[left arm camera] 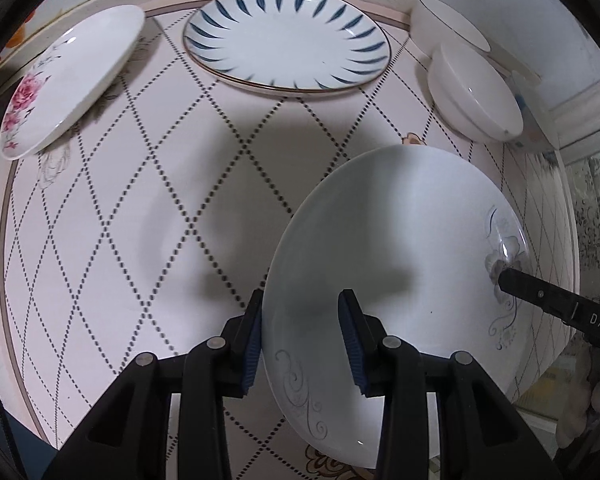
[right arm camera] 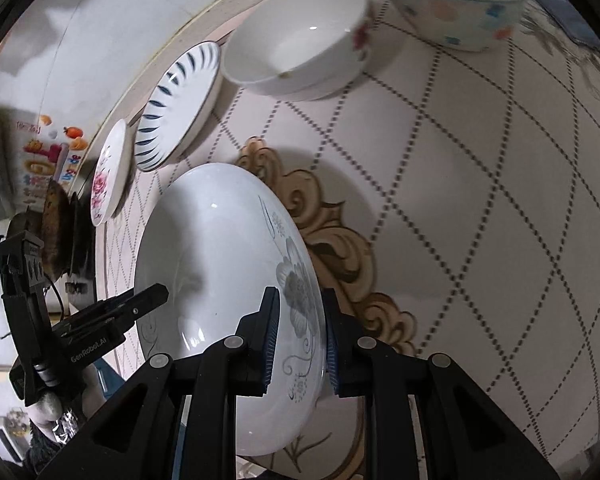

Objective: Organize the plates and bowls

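Left wrist view: left gripper (left arm camera: 300, 344) jaws clamp the near rim of the grey-flower plate (left arm camera: 396, 264); blue-striped plate (left arm camera: 286, 38) lies well ahead.

Right wrist view: right gripper (right arm camera: 300, 344) jaws clamp the same plate's flowered rim; white bowl (right arm camera: 296, 36) ahead.

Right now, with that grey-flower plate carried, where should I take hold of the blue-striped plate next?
Grip the blue-striped plate by its raised rim, one finger under the lip and one inside, as both claws now pinch the grey-flower plate. It lies flat on the table, so only the rim offers an edge. Come from the near side: the far edge is next to the wall, and bowls stand to one side.
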Available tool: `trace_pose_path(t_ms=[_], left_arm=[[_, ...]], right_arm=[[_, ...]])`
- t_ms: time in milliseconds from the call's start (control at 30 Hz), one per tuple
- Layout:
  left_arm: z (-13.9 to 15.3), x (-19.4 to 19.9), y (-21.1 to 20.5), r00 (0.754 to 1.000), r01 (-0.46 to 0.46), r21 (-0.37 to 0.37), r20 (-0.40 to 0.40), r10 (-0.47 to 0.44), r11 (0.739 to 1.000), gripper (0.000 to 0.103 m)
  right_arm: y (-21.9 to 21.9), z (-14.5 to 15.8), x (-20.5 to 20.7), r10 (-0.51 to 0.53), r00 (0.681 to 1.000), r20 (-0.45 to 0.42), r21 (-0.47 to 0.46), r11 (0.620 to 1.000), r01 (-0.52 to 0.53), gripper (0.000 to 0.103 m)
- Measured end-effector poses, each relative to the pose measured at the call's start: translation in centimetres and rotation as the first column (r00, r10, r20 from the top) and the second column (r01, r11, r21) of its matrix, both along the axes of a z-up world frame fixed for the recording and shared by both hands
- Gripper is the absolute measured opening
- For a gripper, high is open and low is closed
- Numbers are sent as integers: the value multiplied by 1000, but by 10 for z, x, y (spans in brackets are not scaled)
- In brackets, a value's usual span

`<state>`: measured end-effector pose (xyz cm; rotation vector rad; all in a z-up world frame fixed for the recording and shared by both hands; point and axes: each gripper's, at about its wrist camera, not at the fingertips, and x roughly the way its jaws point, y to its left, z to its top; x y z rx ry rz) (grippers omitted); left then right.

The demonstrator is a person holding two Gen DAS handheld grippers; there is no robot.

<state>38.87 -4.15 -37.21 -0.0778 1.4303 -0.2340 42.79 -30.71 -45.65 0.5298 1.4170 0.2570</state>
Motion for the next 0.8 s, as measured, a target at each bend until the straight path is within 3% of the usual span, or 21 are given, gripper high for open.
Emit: trace_pose_path(t_ms=[567,667,800], left_arm=[[-10,6,-16,999,35,26,-23,-34,999,33],[6,9,-7,1000,8,4,-1,-8,1000,33],[51,17,25,994,-90,-43,65,93,995,34]], right_arm=[[-7,-19,-7,-22,999,-46,2,1000,22,24],[-8,-21,-2,-39,996,-85,39,998,42,26],[-16,-2,-1,-40,996,-80,54,998,44,46]])
